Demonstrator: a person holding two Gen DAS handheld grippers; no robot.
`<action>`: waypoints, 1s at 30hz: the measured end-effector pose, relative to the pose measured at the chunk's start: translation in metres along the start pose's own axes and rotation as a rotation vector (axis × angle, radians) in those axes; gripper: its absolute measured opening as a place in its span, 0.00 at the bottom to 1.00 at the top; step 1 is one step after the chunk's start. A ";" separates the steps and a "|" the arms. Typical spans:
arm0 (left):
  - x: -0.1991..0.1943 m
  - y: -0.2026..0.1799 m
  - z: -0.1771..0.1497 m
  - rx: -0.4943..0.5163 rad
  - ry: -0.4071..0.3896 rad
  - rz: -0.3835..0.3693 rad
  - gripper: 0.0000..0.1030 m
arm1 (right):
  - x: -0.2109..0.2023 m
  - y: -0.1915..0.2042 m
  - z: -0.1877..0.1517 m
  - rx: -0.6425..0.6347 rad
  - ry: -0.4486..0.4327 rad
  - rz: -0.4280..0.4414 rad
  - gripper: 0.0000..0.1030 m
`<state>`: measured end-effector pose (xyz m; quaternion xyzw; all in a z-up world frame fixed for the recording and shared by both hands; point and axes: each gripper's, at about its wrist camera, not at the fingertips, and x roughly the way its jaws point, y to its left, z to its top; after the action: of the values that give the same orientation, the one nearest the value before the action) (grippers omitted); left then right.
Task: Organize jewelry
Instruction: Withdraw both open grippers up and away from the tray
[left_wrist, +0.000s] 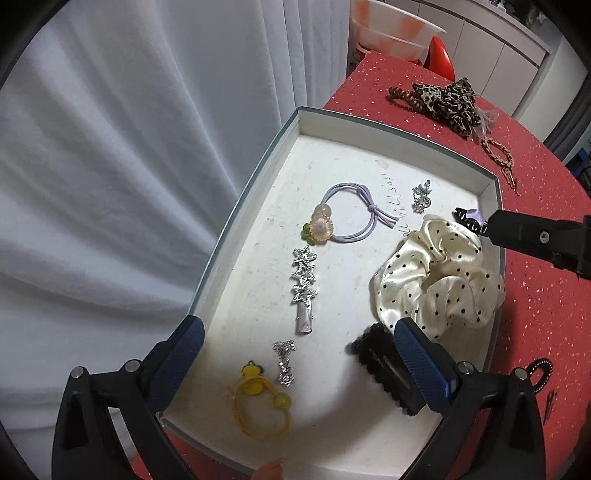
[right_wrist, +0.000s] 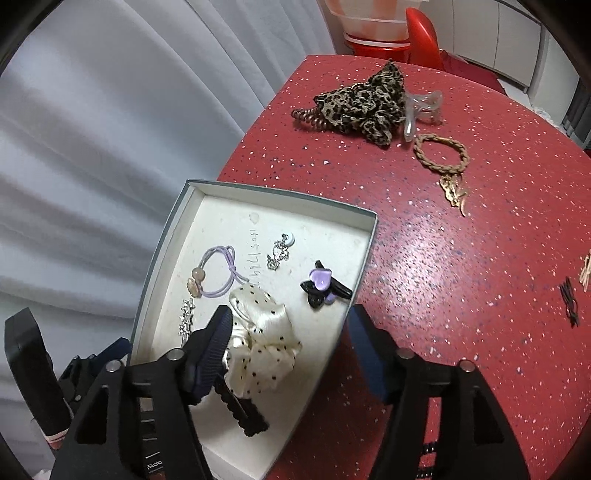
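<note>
Both jaws open and empty over the box (right_wrist: 364, 236); next, approach the leopard scrunchie (right_wrist: 364, 101) squarely, closing on bunched fabric only, clear of neighbouring clear clip (right_wrist: 424, 105).

- Shallow white box (left_wrist: 388, 127) on red worktop (left_wrist: 546, 314).
- Inside: lilac hair tie (left_wrist: 351, 214), star clip (left_wrist: 303, 284), polka-dot scrunchie (left_wrist: 436, 273), yellow hair tie (left_wrist: 258, 410).
- Left gripper (left_wrist: 299, 354): fingers (left_wrist: 177, 365) spread wide, nothing between them.

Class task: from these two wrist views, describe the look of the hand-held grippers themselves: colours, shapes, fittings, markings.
Each hand-held gripper, left and right, has black angular plastic arms with triangular cut-outs and round silver pins at the pivots. The fingers carry dark blue, finely textured pads. White lettering and tick marks show on the right one's body. No sleeve or cable is visible.
</note>
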<state>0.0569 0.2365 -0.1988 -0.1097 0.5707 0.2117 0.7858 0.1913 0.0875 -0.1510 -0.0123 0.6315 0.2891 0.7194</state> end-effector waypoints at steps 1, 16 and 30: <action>-0.001 0.000 0.000 -0.003 -0.002 0.000 1.00 | -0.002 0.001 -0.002 -0.003 -0.001 -0.007 0.71; -0.014 0.011 -0.021 -0.011 0.028 -0.050 1.00 | -0.012 -0.005 -0.028 0.018 0.026 -0.079 0.88; -0.030 0.021 -0.039 -0.033 0.056 -0.058 1.00 | -0.020 -0.003 -0.052 0.029 0.034 -0.125 1.00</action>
<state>0.0067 0.2326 -0.1821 -0.1452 0.5854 0.1953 0.7734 0.1450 0.0575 -0.1444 -0.0461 0.6456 0.2339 0.7255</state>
